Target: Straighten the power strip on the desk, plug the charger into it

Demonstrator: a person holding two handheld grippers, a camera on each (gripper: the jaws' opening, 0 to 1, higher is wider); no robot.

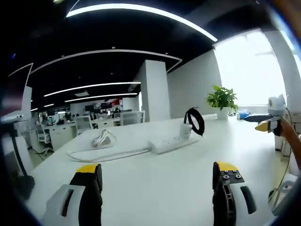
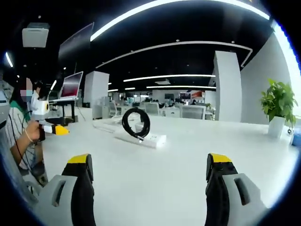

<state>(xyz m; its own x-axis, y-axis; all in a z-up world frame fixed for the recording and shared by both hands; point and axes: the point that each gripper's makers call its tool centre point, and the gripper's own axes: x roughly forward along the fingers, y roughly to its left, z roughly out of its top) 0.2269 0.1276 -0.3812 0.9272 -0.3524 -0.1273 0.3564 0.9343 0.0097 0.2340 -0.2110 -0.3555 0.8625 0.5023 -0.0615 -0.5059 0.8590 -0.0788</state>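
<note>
Left gripper view: the left hand-held gripper (image 1: 157, 181) has its jaws spread wide with nothing between them, held low over the white worktop (image 1: 178, 188). The power strip (image 1: 170, 142) lies flat on the worktop ahead of the jaws, set at a slant across the view. The white charger (image 1: 186, 130) stands at the strip's far right end, with its black cable (image 1: 195, 120) rising in a coil just behind it; whether the charger is seated in a socket cannot be told. The strip's white cord (image 1: 106, 155) runs off to the left in a long loop, and a bundled part of it (image 1: 103, 138) lies further back. A potted plant (image 1: 222, 101) stands near the window. At the right edge the right hand-held gripper (image 1: 268, 125) shows, held by a person's hand (image 1: 287, 132).

Right gripper view: the right hand-held gripper (image 2: 148, 179) is likewise spread and holds nothing, above bare worktop (image 2: 150, 188). The power strip (image 2: 143, 138) lies well ahead, near the centre, the black cable (image 2: 136, 122) coiled upright at it. The potted plant (image 2: 278, 106) stands at the right. At the left, a person's hand (image 2: 32, 133) holds the left hand-held gripper (image 2: 57, 129); its jaw state cannot be told here.
</note>
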